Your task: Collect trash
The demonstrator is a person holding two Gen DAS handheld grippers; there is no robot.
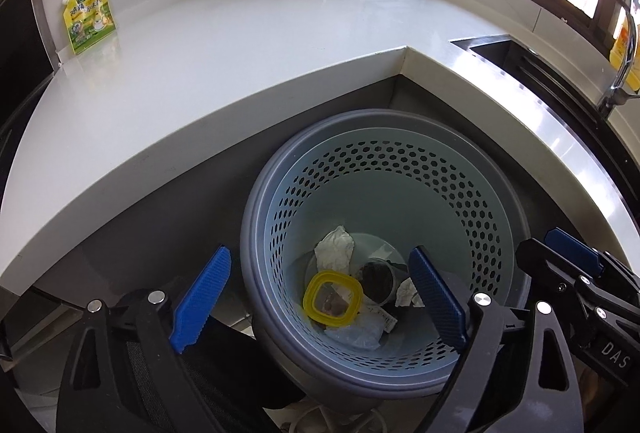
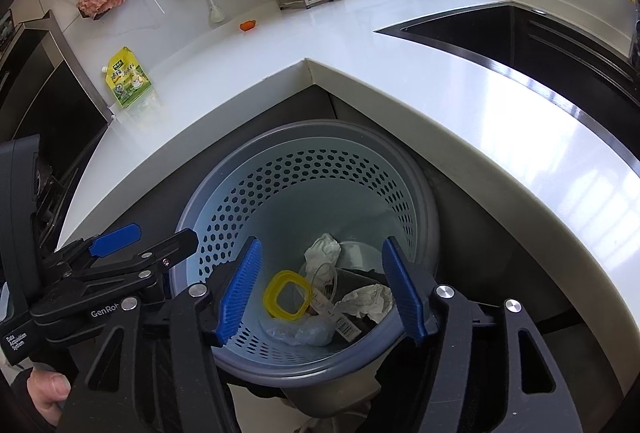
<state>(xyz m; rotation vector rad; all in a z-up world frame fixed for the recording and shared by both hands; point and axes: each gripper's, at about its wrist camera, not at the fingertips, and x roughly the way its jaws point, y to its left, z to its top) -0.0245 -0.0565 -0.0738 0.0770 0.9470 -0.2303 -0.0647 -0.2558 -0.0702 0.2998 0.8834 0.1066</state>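
A round trash bin with a grey rim and a pale blue perforated liner stands on the floor, in the corner below the white countertop. Inside lie a yellow-rimmed lid, crumpled white paper, a dark cup and clear plastic. My left gripper hangs open over the bin's near side, nothing between its blue fingers. My right gripper is also open and empty above the bin, with the lid and paper far below it.
A yellow-green pouch stands on the countertop by a dark appliance at the left. A small orange object lies near the back wall. A sink is set in the right run. A hand holds the left gripper's handle.
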